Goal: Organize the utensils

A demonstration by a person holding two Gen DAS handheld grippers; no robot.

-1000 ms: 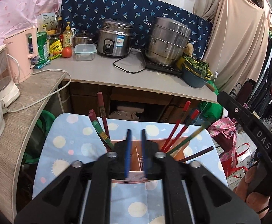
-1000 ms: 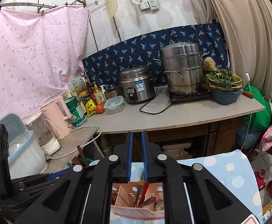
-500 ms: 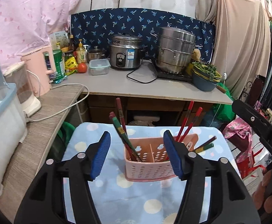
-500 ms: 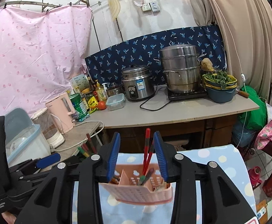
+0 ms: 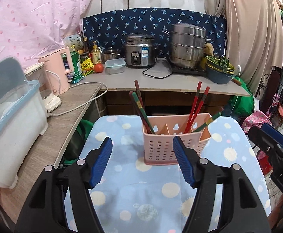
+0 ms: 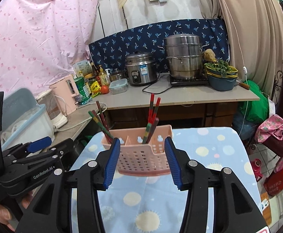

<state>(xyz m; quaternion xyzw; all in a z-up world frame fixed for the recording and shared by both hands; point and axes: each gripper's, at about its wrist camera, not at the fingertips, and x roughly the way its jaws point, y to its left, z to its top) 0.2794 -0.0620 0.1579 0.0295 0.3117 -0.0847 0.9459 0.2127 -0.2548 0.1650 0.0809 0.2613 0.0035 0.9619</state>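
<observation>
The lower ends of the chopsticks (image 5: 196, 104) were hidden inside the pink utensil basket (image 5: 175, 145), so what else lay in its compartments could not be told. The right gripper's fingers (image 6: 112, 162) covered both ends of the basket's front wall. Only part of the right gripper (image 5: 273, 139) showed at the left-wrist view's edge. Labels on the countertop bottles (image 6: 102, 76) were too small to read.

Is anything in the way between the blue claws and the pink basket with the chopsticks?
No. Only bare tablecloth lies between the open left gripper and the pink basket; the open right gripper also faces it unblocked.
</observation>
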